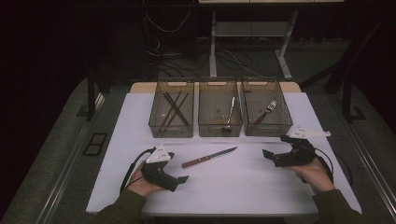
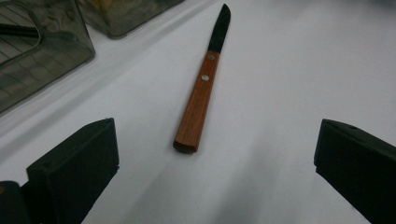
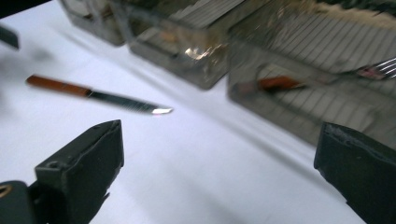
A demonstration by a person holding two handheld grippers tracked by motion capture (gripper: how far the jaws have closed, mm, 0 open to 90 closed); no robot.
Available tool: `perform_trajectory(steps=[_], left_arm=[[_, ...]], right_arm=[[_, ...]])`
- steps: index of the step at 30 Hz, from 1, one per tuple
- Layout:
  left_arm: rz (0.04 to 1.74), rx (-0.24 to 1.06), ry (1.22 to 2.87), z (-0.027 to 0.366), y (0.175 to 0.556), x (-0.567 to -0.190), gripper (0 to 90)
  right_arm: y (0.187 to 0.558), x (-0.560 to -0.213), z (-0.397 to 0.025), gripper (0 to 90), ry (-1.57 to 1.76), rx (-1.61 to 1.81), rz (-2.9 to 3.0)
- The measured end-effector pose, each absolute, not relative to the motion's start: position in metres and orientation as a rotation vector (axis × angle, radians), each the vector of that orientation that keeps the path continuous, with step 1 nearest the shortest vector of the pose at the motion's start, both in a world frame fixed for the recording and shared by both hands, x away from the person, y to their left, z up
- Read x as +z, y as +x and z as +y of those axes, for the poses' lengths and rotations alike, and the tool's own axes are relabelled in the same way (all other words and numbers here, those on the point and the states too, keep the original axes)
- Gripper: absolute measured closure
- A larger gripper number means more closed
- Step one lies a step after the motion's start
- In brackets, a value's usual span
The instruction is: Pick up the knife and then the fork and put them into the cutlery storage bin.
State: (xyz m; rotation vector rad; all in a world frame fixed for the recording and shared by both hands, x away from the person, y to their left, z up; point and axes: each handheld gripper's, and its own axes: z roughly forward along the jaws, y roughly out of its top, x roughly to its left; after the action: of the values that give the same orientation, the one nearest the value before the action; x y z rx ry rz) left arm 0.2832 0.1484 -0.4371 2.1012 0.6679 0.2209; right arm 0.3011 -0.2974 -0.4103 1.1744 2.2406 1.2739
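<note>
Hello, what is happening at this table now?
A person holds a two-jaw gripper in each hand over a white table. A knife with a wooden handle lies flat on the table between them, in front of three clear bins. The left gripper points at the knife's handle with its jaws wide open, not touching it. The right gripper is open too and holds nothing. The bins hold chopsticks, a spoon and a fork.

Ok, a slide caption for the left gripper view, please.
Open left tool faces a wooden-handled knife lying flat on the white table, handle end nearest, with clear bins at upper left.
</note>
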Motion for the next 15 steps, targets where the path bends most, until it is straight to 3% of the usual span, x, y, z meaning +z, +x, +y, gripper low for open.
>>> perform_trajectory(steps=[15], left_arm=[[0.661,0.229,2.121,0.136,0.305,-0.43,2.5]], right_arm=[[0.273,-0.442,-0.293,1.9,1.118,1.355,2.29]])
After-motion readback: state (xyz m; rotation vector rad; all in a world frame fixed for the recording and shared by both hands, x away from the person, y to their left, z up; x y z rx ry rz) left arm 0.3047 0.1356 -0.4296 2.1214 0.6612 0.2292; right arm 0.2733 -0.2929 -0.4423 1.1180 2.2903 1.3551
